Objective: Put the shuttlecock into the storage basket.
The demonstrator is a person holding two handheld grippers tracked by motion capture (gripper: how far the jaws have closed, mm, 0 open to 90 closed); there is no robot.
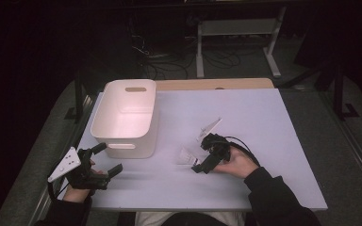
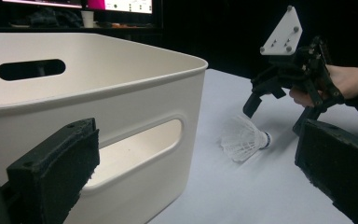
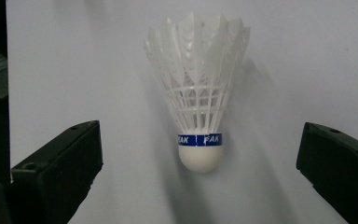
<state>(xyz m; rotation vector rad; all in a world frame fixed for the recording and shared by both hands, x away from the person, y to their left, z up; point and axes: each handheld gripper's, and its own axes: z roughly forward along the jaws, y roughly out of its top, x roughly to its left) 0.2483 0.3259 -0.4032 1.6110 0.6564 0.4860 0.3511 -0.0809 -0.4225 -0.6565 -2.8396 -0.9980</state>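
Note:
A white feather shuttlecock [image 3: 198,93] with a blue band lies on its side on the pale table [image 1: 264,141], cork toward me in the right gripper view. My right gripper [image 1: 199,155] is open just above it, one jaw on each side, and its pads do not touch it. From the left gripper view I see the shuttlecock [image 2: 243,140] under the right gripper [image 2: 275,120]. At the table's near left corner my left gripper [image 1: 109,157] is open with nothing between its jaws, facing the near wall of a white bin [image 2: 121,107].
The white bin [image 1: 143,141] with cut-out handles stands at the table's left, its inside bare. A wooden strip [image 1: 217,84] runs along the far edge. Beyond it are a white desk frame [image 1: 238,28] and floor cables [image 1: 169,61].

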